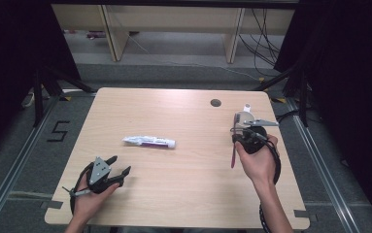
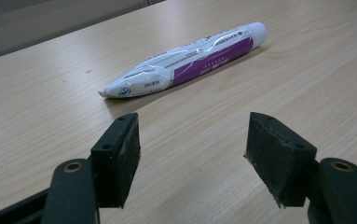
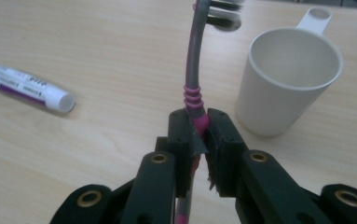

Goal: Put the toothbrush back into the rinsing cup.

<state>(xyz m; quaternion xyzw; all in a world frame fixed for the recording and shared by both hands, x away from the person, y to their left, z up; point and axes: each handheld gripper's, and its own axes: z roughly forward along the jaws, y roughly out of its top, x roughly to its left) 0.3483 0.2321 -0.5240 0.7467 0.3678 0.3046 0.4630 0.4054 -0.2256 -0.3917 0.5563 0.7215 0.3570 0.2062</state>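
Right gripper [image 3: 199, 135] is clamped on the toothbrush [image 3: 194, 70] at the pink ribbed grip, head up, beside the white cup [image 3: 288, 74]. Light, stiff, slightly slick handle; the ribbed section looks like the best hold. Left gripper [image 2: 192, 149] has jaws spread, empty, aimed at the toothpaste tube [image 2: 190, 60] mid-table: soft, best pinched mid-body.

Two black, two-jaw handheld grippers are being seen, the left gripper [image 1: 119, 165] at 7 o'clock on the table and the right gripper [image 1: 238, 127] at 3 o'clock. Each is being topped by a grey three-cornered plate and trailed by a black looping cable. In the gripper views, flat black rubber pads [image 2: 130, 156] with frayed edges are being shown, carried on black arms studded with brass-ringed screw holes. Both forearms are being left bare, with no sleeves worn.
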